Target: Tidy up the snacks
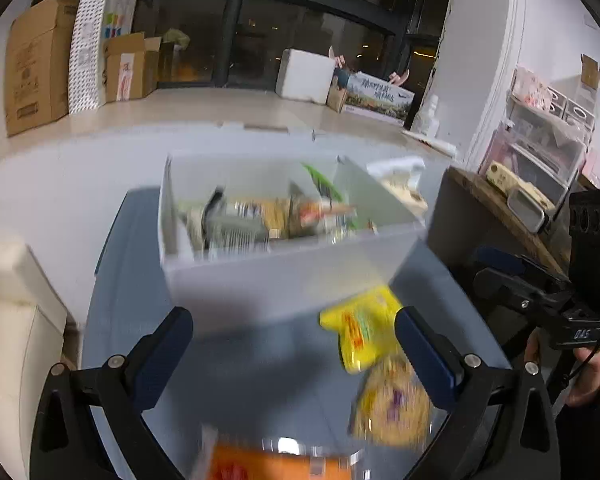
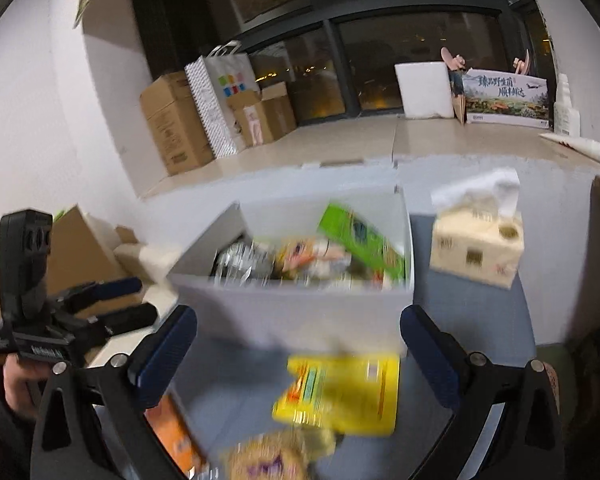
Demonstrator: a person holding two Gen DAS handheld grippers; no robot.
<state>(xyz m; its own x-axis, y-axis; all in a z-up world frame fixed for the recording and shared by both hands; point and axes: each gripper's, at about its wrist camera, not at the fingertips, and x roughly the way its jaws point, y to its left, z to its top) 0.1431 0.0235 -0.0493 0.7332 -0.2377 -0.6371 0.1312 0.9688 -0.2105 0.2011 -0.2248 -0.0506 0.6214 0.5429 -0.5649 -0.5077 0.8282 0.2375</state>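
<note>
A white bin (image 1: 284,280) (image 2: 300,312) holding several snack packs stands on the grey table. In front of it lie a bright yellow packet (image 1: 362,328) (image 2: 342,390), a yellow-purple packet (image 1: 392,400) (image 2: 276,458) and an orange packet (image 1: 276,464) (image 2: 176,436). My left gripper (image 1: 294,354) is open and empty, above the table before the bin; it also shows in the right wrist view (image 2: 136,300). My right gripper (image 2: 298,354) is open and empty, over the yellow packet; it shows at the right of the left wrist view (image 1: 496,268). Both views are blurred.
A tissue box (image 2: 476,240) (image 1: 400,176) stands right of the bin. Cardboard boxes (image 1: 40,80) (image 2: 176,120) line the far wall. A white cushion (image 1: 12,320) lies left of the table, a wooden surface (image 1: 500,208) with small items at right.
</note>
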